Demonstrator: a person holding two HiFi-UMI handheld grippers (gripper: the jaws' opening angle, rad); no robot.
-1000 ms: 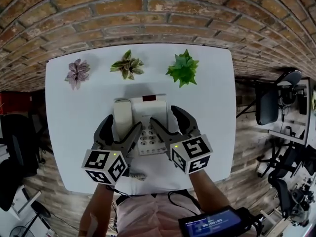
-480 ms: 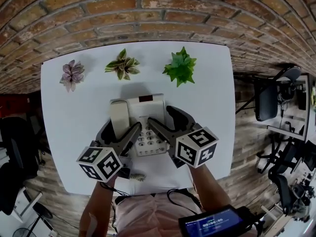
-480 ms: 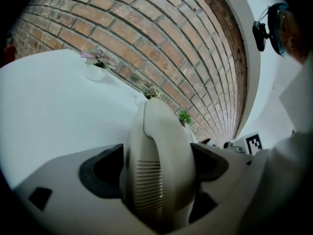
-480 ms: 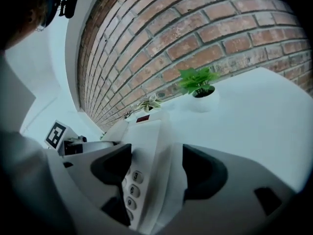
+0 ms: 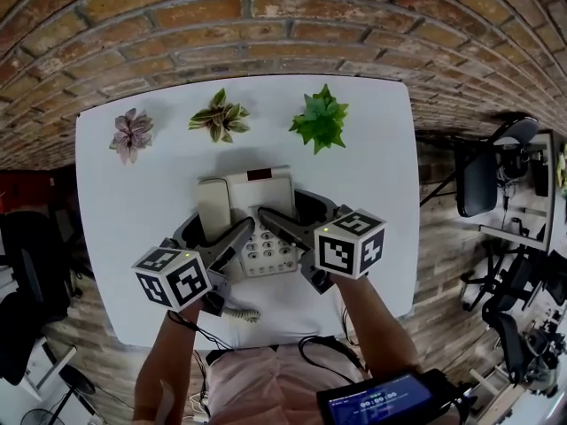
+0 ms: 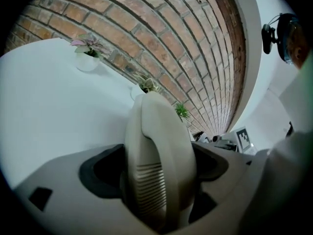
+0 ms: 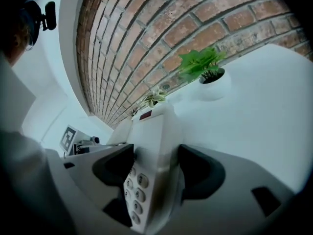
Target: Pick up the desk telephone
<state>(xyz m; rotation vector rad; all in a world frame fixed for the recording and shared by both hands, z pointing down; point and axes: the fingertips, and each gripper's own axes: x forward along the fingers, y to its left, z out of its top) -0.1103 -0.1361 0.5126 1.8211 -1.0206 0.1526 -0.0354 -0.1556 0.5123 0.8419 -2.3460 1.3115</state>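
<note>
Mid-table [image 5: 381, 166], well off every edge — left tongs [image 5: 215, 237] clamp handset [image 5: 213, 204], right tongs [image 5: 288, 209], just closing, clasp telephone [image 5: 263, 189].

I hold both grippers side by side, angled forward and down over the tabletop, with my left forearm [image 5: 164, 361] and right forearm [image 5: 376, 326] reaching in from the bottom of the head view. My left gripper [image 5: 220, 226] has its 2 jaws pressed on either side of the handset [image 5: 213, 206]. My right gripper [image 5: 283, 206] has just been closing its 2 jaws, and they sit against the desk telephone [image 5: 261, 187] between them.
</note>
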